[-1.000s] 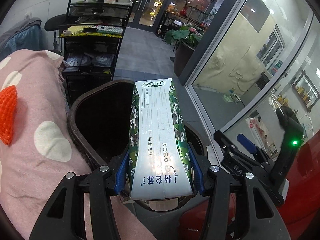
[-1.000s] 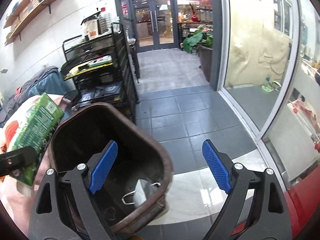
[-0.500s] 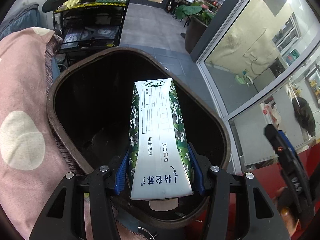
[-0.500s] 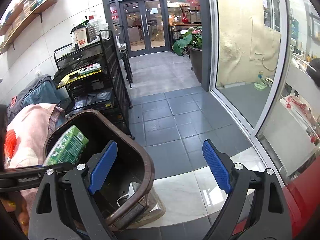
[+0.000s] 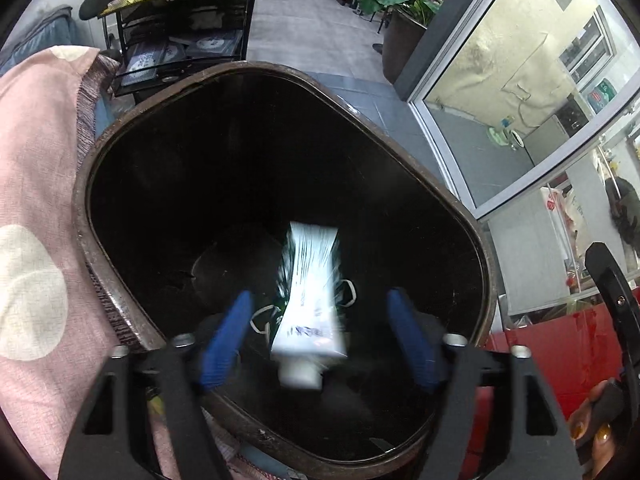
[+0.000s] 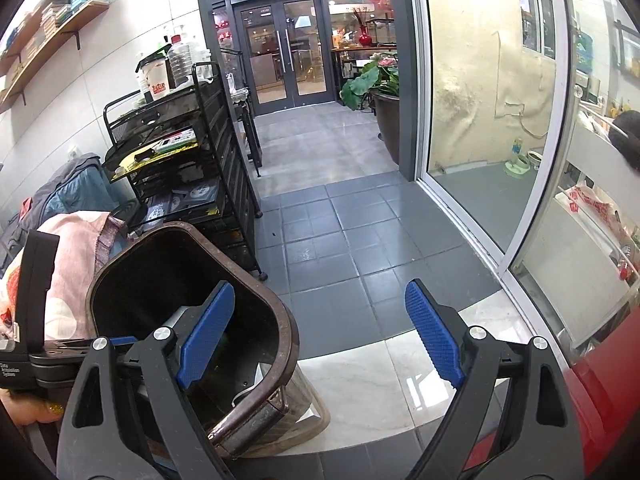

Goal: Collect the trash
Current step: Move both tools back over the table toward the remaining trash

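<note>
The brown trash bin (image 5: 120,312) fills most of my left wrist view, its dark interior open beneath my left tongs (image 5: 316,336). In the right wrist view the same bin (image 6: 288,344) stands on the tiled floor (image 6: 340,248), at the lower left of the frame.

A pink cloth with pale dots (image 5: 36,208) lies against the bin's left rim. Beyond the bin stands a black wire rack (image 6: 180,168) loaded with papers and containers. A potted plant (image 6: 380,92) stands farther back, next to the glass wall (image 6: 480,120).

My left tongs are spread apart over the bin mouth, the blue pads (image 5: 224,340) clear of everything. My right tongs (image 6: 320,336) are likewise spread wide and hold nothing; the left pad (image 6: 204,336) overlaps the bin rim in the picture, and the right pad is over the floor.

The milk carton (image 5: 312,292) is inside the bin, between the two pads of my left tongs but touching neither. It is blurred, white face up with green edges. A white cap-like form shows at its near end. Thin white loops (image 5: 260,320) lie beside it at the bin bottom; I cannot tell what they belong to.
</note>
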Motion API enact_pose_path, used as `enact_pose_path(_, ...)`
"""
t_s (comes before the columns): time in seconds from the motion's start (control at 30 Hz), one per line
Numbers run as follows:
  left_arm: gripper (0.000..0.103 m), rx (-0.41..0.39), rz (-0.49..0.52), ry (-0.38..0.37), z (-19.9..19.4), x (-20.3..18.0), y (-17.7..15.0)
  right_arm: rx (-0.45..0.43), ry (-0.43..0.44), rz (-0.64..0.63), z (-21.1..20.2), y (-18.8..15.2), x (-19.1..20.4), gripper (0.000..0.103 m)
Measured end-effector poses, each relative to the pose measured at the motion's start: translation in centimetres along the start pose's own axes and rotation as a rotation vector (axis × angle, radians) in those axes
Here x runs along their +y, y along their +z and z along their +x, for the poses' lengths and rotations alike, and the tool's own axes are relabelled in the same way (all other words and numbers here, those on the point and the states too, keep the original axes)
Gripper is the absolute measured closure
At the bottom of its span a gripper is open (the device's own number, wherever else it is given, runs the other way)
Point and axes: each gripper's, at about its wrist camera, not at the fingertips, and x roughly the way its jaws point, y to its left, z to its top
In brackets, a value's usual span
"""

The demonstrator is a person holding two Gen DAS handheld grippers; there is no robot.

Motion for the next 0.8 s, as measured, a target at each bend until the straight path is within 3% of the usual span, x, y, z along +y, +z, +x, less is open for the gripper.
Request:
enact_pose_path(0.2,0.019,-0.041,0.025,-0.001,-1.4,-0.6,-0.5,-0.006,0.017,0.016,-0.4,0.2,0.0,0.013)
enact_pose_path(0.57,0.009,-0.298,0.088,-0.006,-9.1,-1.7,-4.0,-0.038,0.115,0.065,-1.1,0.9,0.3,0.008)
enact_pose_path(0.8,0.006,-0.437,0.103,0.008,-14.0,-1.6,-6.9,-0.020,0.197,0.028,-1.3,0.8,3.1,0.008)
